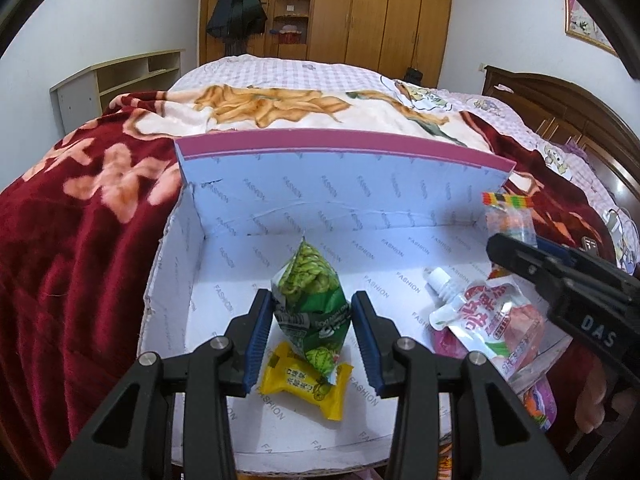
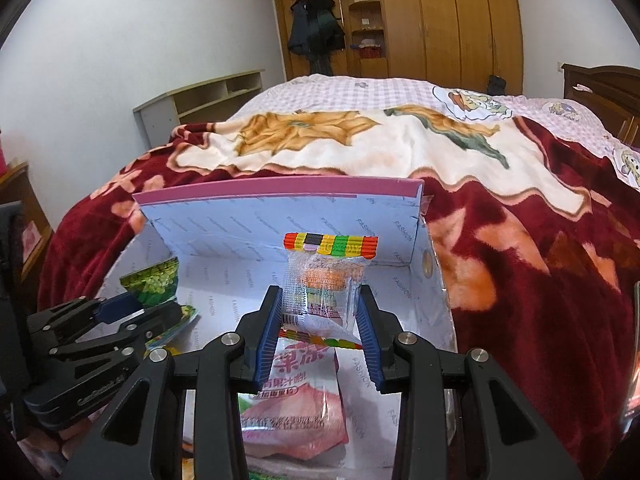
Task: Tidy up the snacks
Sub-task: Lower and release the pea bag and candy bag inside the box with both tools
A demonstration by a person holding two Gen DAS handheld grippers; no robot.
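A green snack bag [image 1: 310,304] is clamped upright between the blue pads of the left gripper [image 1: 312,334], just above a yellow wrapped candy [image 1: 306,386] lying on the floor of the open box [image 1: 224,256]. To that gripper's right, a pink spouted pouch [image 1: 484,320] lies in the box. A clear packet with striped ends [image 2: 320,292] is pinched in the right gripper [image 2: 320,340], above that pouch. Beyond both, the box's raised lid [image 2: 260,216] is seen against a red blanket [image 2: 540,248].

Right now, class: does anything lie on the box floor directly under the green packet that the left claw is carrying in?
Yes. A yellow sweet lies on the box floor right beneath the green packet held in the left claw.
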